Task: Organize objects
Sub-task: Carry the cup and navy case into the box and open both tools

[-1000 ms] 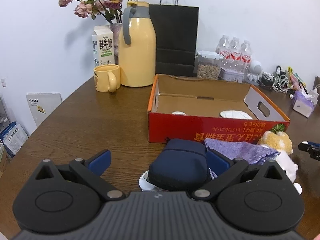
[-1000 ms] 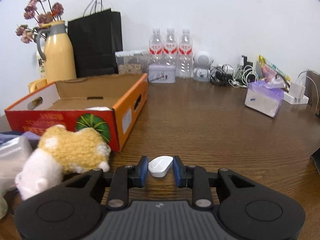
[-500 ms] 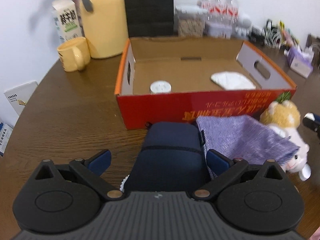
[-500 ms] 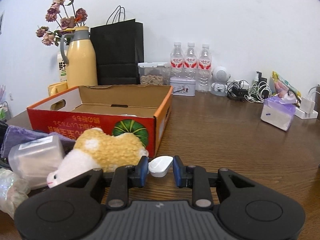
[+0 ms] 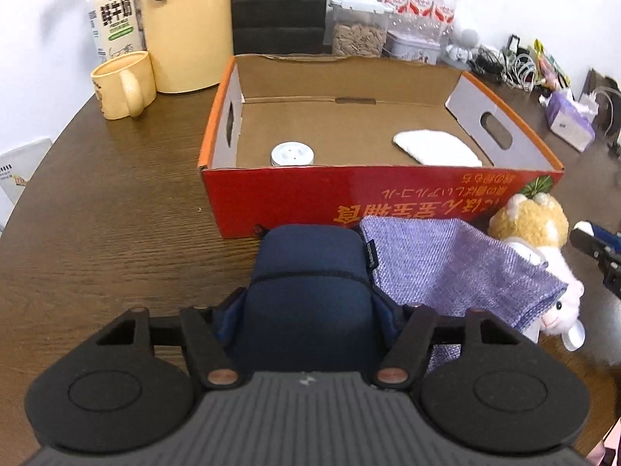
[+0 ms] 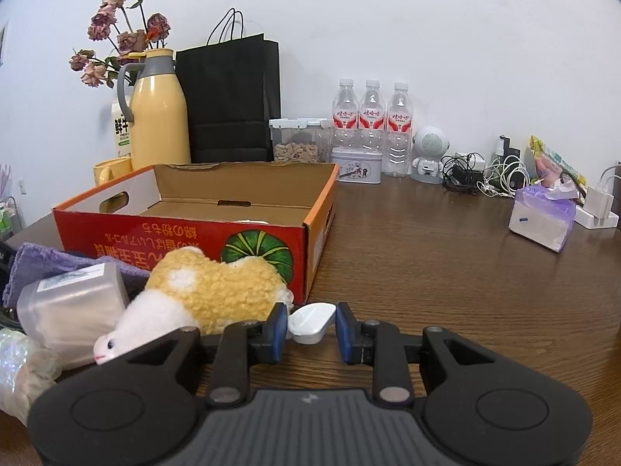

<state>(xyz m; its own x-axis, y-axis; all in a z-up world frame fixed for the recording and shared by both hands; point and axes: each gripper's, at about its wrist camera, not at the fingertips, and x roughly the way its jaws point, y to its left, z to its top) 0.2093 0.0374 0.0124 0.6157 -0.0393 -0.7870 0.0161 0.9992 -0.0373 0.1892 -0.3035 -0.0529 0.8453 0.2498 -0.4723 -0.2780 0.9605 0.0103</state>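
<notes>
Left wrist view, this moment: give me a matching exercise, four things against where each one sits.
Things:
1. dark blue fabric pouch
2. round white cap
3. pale yellow ceramic mug
4. purple woven cloth

Places:
A. inside the red cardboard box
B. next to the yellow thermos jug
C. between the left gripper's fingers
D. draped in front of the box, next to the plush toy

Pairs: 1-C, 2-A, 3-B, 4-D

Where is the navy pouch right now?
Left wrist view, bottom centre: the navy pouch sits between the left hand-held gripper's fingers, before the red box, beside the purple cloth.
</notes>
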